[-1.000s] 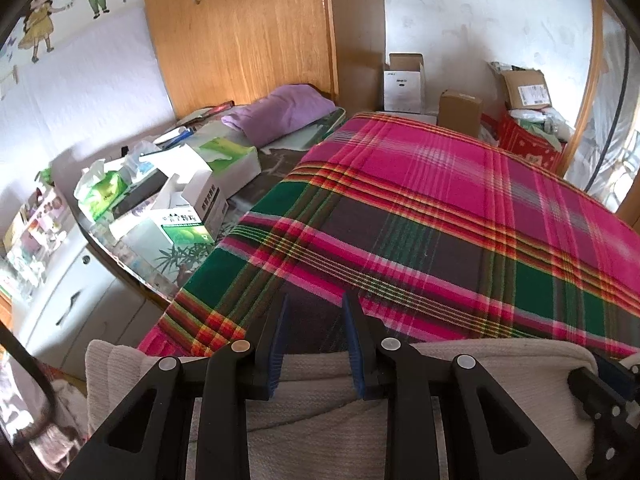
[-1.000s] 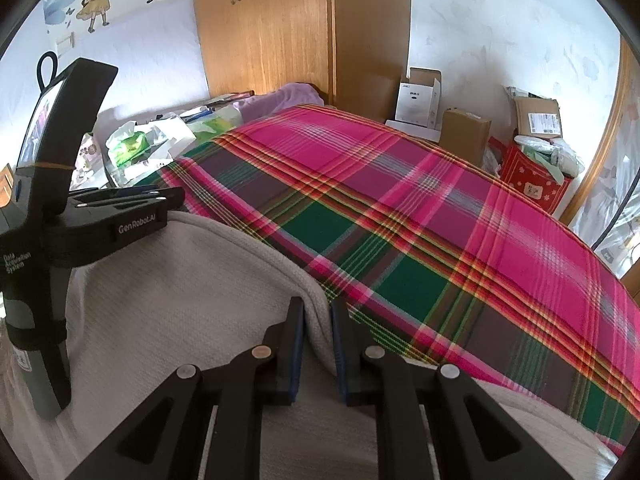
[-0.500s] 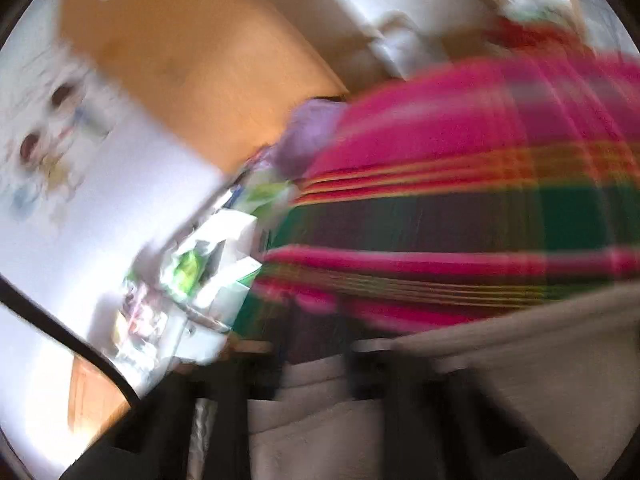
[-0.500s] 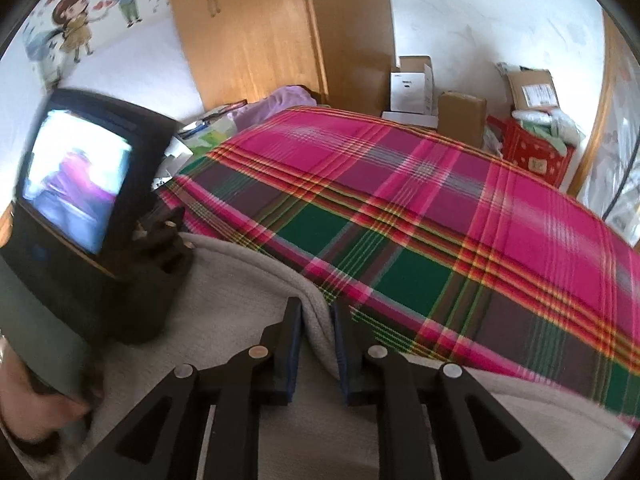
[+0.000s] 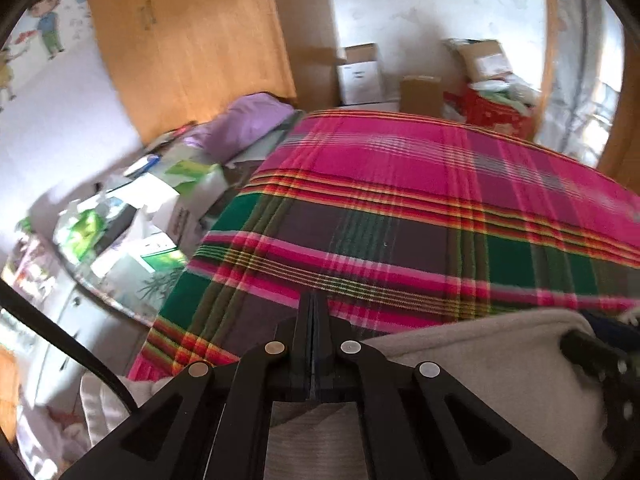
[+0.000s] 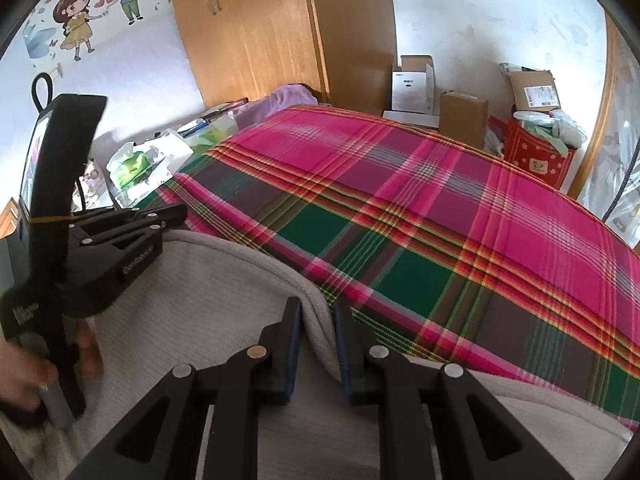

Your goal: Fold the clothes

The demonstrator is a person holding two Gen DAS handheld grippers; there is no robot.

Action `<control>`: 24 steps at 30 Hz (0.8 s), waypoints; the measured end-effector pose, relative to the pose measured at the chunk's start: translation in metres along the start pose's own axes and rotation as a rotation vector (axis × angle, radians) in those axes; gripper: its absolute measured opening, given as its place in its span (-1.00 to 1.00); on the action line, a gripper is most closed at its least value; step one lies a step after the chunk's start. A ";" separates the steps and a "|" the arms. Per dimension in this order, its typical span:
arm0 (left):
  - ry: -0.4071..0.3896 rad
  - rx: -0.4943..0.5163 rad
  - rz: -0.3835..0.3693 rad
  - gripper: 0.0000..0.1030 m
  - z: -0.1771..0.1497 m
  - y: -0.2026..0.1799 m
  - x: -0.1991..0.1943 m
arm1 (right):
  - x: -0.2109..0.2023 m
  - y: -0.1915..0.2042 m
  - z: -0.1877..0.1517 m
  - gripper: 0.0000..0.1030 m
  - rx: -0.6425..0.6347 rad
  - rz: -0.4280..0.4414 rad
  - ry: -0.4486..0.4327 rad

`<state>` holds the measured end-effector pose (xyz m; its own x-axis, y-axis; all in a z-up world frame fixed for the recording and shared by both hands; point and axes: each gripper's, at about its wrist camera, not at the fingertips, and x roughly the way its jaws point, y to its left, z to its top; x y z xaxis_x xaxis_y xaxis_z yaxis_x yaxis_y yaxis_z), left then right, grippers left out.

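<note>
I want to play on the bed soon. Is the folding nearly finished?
Just starting, I think. The beige garment lies bunched on the plaid blanket, with no neat fold showing. The right gripper pinches its edge, jaws just easing open; the left gripper is shut at its other corner. All the folding looks left.

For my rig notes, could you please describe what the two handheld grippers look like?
Both are matte black plastic. The right gripper has blue pads and silver rivets on triangular cut-out arms. The left gripper looks the same; seen from outside, it carries white lettering, a phone-like screen and a black cable loop.
</note>
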<state>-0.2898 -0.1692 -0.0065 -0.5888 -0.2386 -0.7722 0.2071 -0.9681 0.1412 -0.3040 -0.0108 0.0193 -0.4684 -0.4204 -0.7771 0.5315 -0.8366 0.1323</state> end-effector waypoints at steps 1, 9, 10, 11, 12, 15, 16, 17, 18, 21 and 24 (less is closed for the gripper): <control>-0.001 0.059 -0.019 -1.00 0.000 -0.001 -0.001 | 0.000 -0.001 0.001 -0.65 -0.009 0.004 0.003; -0.035 0.330 -0.144 -0.88 -0.004 0.030 -0.018 | 0.004 0.007 0.005 -0.47 -0.081 0.007 0.002; -0.032 0.333 -0.156 -0.88 -0.005 0.038 -0.017 | 0.004 0.009 0.006 -0.44 -0.090 0.006 0.003; -0.030 0.328 -0.168 -0.88 -0.006 0.046 -0.016 | 0.004 0.011 0.006 -0.42 -0.099 0.004 0.005; -0.016 0.317 -0.207 -0.88 -0.007 0.054 -0.015 | 0.005 0.013 0.007 -0.38 -0.107 0.002 0.006; 0.038 0.291 -0.351 -0.90 -0.011 0.070 -0.009 | 0.007 0.015 0.009 -0.11 -0.116 0.029 0.027; 0.034 0.296 -0.368 -0.90 -0.011 0.073 -0.009 | 0.007 0.015 0.009 -0.08 -0.118 0.038 0.034; 0.033 0.302 -0.374 -0.90 -0.011 0.074 -0.009 | 0.008 0.016 0.010 -0.05 -0.121 0.047 0.042; 0.034 0.308 -0.373 -0.90 -0.010 0.073 -0.008 | 0.008 0.017 0.011 -0.05 -0.124 0.056 0.049; 0.027 0.339 -0.358 -0.90 -0.008 0.066 -0.006 | 0.012 0.018 0.012 -0.03 -0.125 0.049 0.048; 0.012 0.359 -0.359 -0.90 -0.011 0.058 -0.009 | 0.013 0.021 0.013 -0.02 -0.124 0.037 0.042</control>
<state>-0.2641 -0.2220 0.0023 -0.5639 0.1130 -0.8181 -0.2896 -0.9548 0.0677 -0.3081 -0.0380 0.0195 -0.4182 -0.4332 -0.7984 0.6324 -0.7698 0.0865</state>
